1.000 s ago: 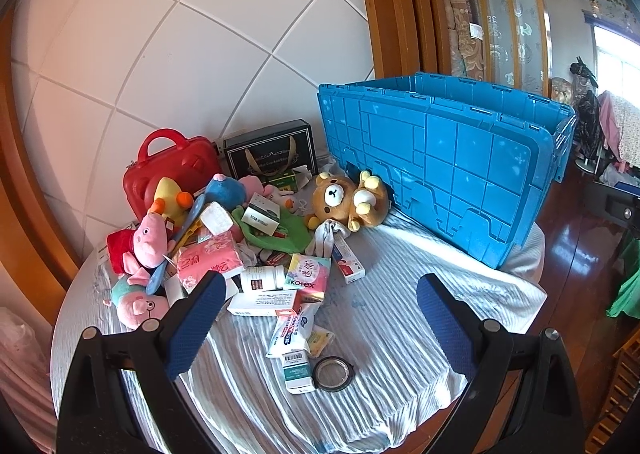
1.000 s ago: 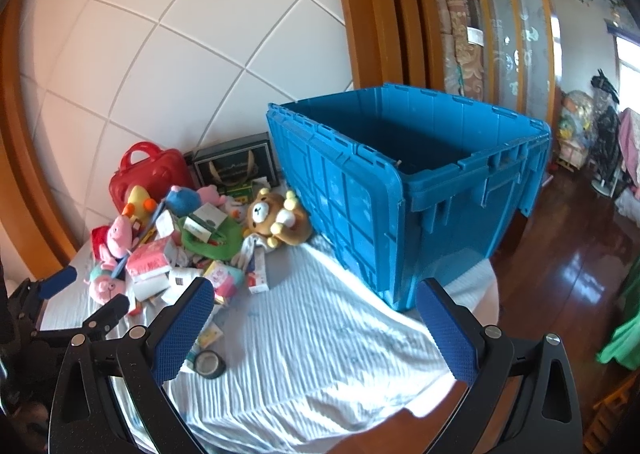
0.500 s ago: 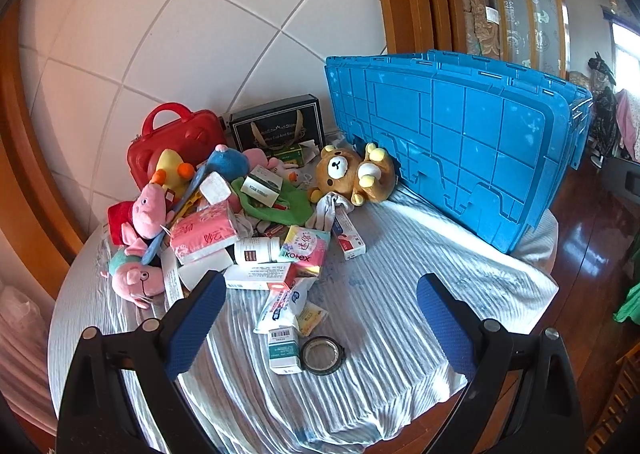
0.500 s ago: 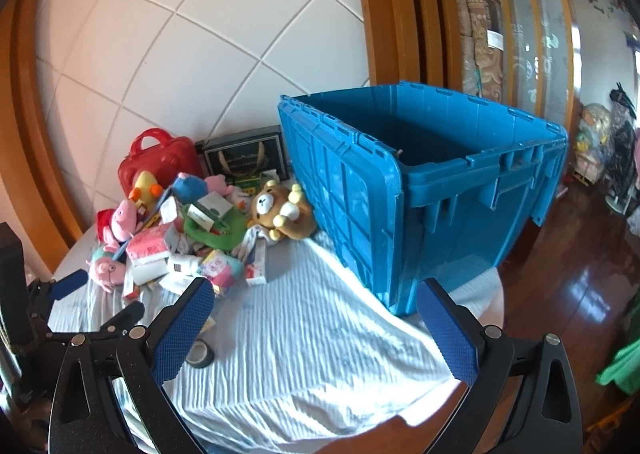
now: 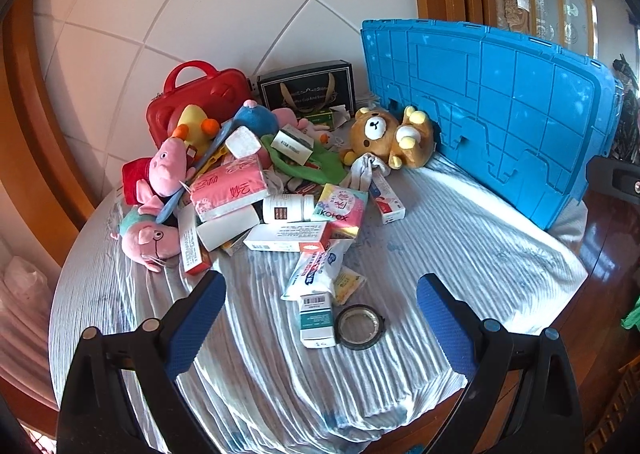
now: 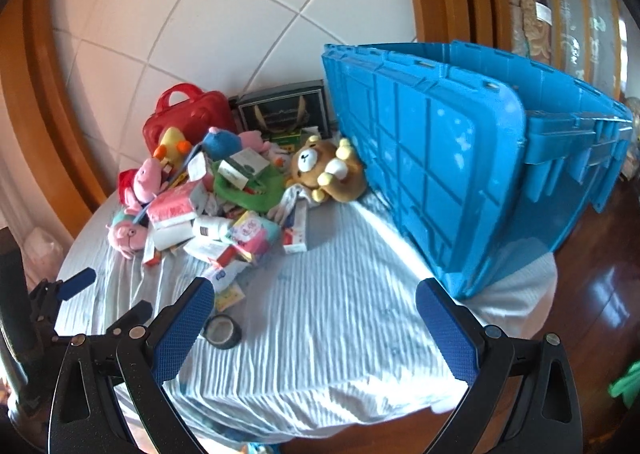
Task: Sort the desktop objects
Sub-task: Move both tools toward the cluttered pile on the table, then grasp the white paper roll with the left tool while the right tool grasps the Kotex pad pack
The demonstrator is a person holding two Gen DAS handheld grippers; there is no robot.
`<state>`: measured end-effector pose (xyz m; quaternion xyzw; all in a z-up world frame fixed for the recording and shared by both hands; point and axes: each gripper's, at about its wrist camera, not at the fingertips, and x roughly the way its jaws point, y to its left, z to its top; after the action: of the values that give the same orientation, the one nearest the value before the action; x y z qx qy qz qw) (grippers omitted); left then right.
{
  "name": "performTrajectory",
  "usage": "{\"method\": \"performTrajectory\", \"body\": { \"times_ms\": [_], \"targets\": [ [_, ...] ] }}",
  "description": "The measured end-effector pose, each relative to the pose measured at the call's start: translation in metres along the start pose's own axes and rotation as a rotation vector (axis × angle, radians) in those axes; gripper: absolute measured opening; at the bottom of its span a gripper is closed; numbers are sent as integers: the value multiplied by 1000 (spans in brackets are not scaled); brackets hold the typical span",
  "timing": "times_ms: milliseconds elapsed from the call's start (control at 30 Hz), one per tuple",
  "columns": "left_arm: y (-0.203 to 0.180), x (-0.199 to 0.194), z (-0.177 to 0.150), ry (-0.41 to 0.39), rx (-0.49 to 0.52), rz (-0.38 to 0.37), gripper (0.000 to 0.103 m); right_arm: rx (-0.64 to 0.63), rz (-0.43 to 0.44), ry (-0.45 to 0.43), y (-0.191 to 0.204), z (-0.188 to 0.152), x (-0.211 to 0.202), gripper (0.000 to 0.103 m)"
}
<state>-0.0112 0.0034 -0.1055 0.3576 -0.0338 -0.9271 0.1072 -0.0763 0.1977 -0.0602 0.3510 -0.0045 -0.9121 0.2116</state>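
Toys and boxes lie heaped on the table (image 5: 460, 246), toward its back-left edge, under a striped white cloth's worth of bare space in front. At the back of the heap a red case (image 5: 200, 102) and a black box (image 5: 308, 88) stand against the tiled wall. Two pink pigs (image 5: 160, 194) sit at the left edge of the pile, a pink tissue pack (image 5: 228, 190) and a white bottle (image 5: 286, 208) lie in its middle, and a brown bear (image 5: 390, 136) leans against the blue crate (image 5: 500, 102), which fills the table's right side. Nearest the front edge, apart from the heap, a tape roll (image 5: 360, 326) lies flat, touching a small teal box (image 5: 316, 320).

Left gripper (image 5: 320, 326) hangs above the front edge with its fingers spread wide, the tape roll and teal box between them in its view, nothing held. Right gripper (image 6: 308, 328) is also spread wide and empty, over bare cloth in front of the crate, with the left gripper just beside it on the left.
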Motion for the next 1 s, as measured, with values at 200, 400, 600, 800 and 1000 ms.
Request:
{"method": "performTrajectory", "body": {
  "times_ms": [200,400,600,800,1000],
  "targets": [
    [45,35,-3,39,-7,13,98,-57,37,62,48,13,48,103],
    [108,74,2,50,-24,1,98,-95,67,104,104,36,101,103],
    [157,115,14,59,3,-14,98,-126,118,142,160,53,154,103],
    [177,161,16,95,13,-52,98,-154,85,219,166,57,199,103],
    [177,199,16,115,84,-110,97,-123,52,313,130,63,241,103]
  ]
}}
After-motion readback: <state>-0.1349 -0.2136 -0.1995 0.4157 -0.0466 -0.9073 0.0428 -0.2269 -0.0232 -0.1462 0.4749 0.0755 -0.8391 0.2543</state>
